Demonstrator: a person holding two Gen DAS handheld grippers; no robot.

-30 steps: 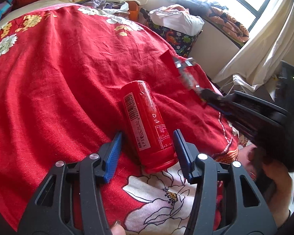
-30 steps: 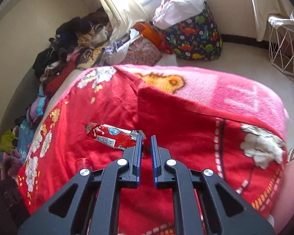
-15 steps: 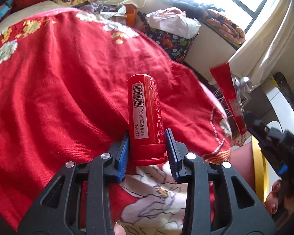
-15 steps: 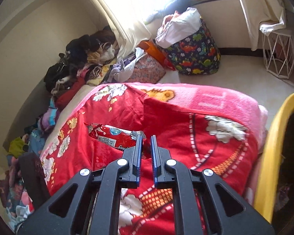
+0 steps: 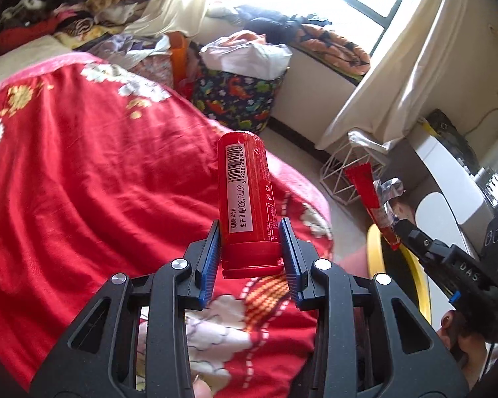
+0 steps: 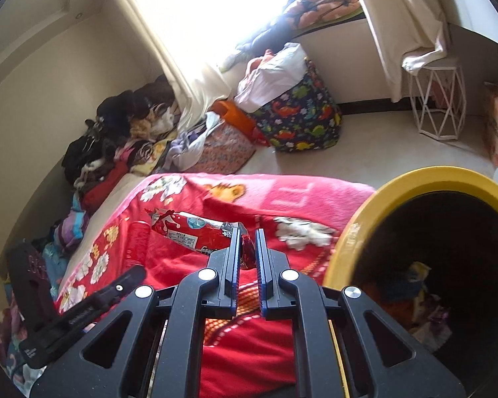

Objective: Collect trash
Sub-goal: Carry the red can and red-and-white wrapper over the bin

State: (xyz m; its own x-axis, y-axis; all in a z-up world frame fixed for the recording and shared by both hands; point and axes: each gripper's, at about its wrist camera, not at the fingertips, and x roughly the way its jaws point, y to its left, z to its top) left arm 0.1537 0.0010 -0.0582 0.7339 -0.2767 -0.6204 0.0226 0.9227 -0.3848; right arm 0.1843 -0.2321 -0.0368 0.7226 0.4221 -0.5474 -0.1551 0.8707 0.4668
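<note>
Left gripper (image 5: 250, 258): blue fingers (image 5: 212, 258) pinch the capped end of a red canister (image 5: 245, 199), pads pressed against both of its sides. The canister stands off the bed, barcode label facing the camera, its far end pointing toward the window wall.

Right gripper (image 6: 248, 258): fingers pressed almost together, pinching one end of a red snack wrapper (image 6: 196, 233). The wrapper extends away from the fingertips, over the blanket; in the left wrist view it hangs from the right gripper above the bin's rim.

Red floral blanket (image 5: 83, 182) covers the bed below both grippers. A yellow-rimmed bin (image 6: 398, 185) stands just beside the bed's edge, to the right of the right gripper; its interior is dark, with some litter visible at the bottom.

Farther off: a dinosaur-print bag (image 6: 298, 122) on the floor holding white bundles, a white wire stand (image 6: 438, 106) under the curtain, and piled clothing (image 6: 116, 139) along the wall at the bed's far side.
</note>
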